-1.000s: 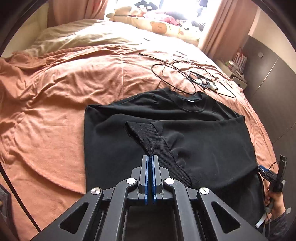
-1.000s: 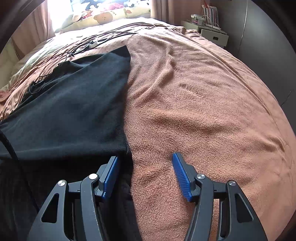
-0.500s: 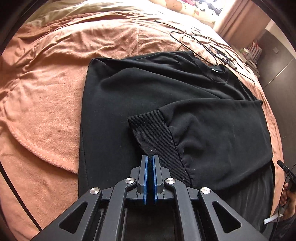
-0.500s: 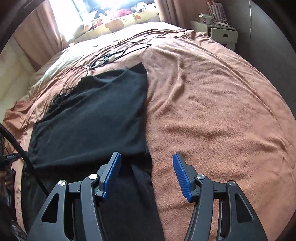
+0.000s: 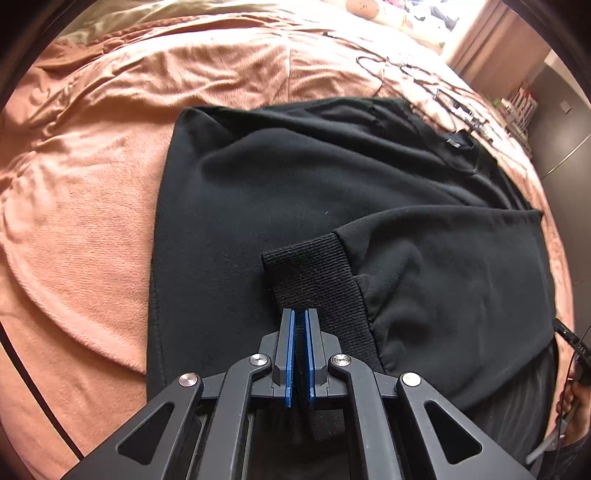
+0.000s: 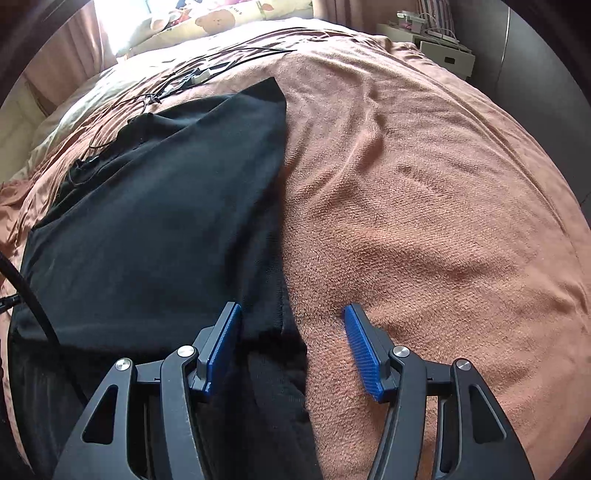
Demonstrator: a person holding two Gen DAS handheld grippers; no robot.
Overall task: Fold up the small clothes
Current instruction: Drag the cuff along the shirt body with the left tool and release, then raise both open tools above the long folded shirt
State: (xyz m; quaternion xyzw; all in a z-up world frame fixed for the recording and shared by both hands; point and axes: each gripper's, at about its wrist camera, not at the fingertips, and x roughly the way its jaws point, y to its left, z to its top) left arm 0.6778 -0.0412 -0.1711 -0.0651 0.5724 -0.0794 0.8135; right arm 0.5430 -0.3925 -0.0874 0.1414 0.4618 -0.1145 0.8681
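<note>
Sweatshirt (image 5: 280, 206): one black garment, lying flat on the bed over a salmon-coloured blanket (image 5: 85, 206), its collar (image 5: 456, 147) toward the far end. One sleeve (image 5: 454, 280) is folded across the body, and its ribbed cuff (image 5: 314, 273) lies near the middle of the chest area. In the right wrist view the same sweatshirt (image 6: 155, 221) fills the left half of the frame, its straight folded edge running beside bare blanket (image 6: 424, 203).

Two hand-held grippers are in use. The left hand-held gripper (image 5: 299, 354) has its blue pads almost pressed together, pinching the end of the ribbed cuff, a strip of which runs down between them. The right hand-held gripper (image 6: 291, 350) stands spread, with nothing gripped; its left pad is over the black fabric and its right pad over the blanket, so the garment's edge lies between the two.

Beyond the collar, a tangle of thin black cables (image 5: 424, 85) lies on the bed; I cannot count them. At the head of the bed sits one pillow with a bear print (image 6: 218, 22). One white bedside cabinet (image 6: 439, 48) stands at the far right. A hand (image 5: 576, 410) shows at the left view's right edge.
</note>
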